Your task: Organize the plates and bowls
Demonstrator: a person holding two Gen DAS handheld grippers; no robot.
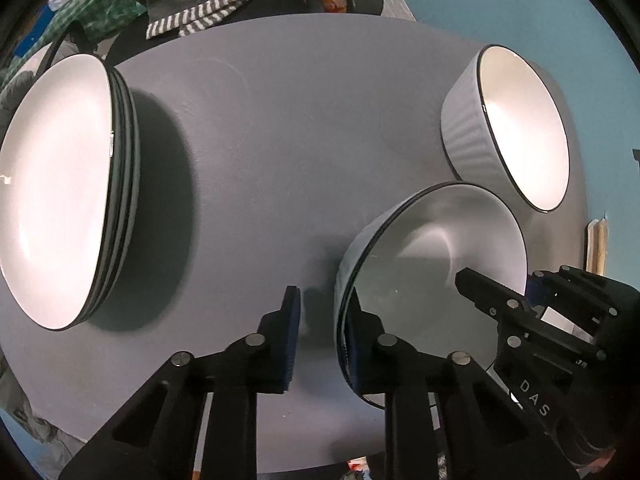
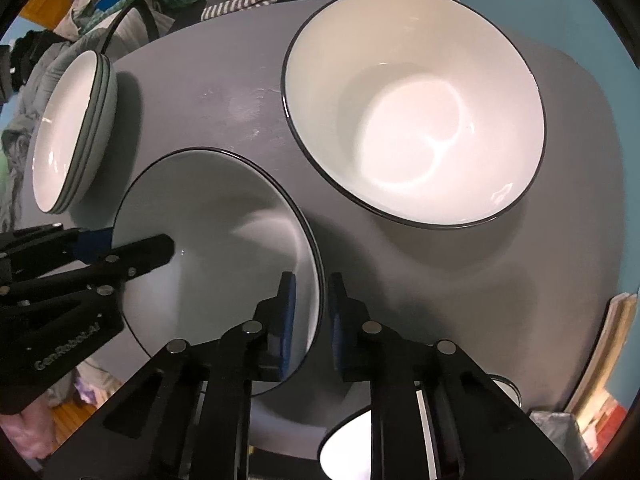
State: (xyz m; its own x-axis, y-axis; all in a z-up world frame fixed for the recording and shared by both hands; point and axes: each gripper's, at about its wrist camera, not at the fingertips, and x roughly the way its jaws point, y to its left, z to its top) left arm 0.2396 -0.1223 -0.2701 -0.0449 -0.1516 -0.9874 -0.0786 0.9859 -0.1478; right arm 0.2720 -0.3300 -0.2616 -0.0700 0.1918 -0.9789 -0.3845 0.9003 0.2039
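A white bowl with a dark rim sits near the front of the grey table. My left gripper straddles its left rim, one finger inside and one outside, with a gap to the wall. My right gripper straddles its right rim the same way. Each gripper shows in the other's view: the right one, the left one. A second, ribbed white bowl stands behind it. A stack of white plates rests at the table's left.
Striped cloth and clutter lie beyond the table's far edge. Another white dish shows under my right gripper at the near edge. Books or boards stand at the right.
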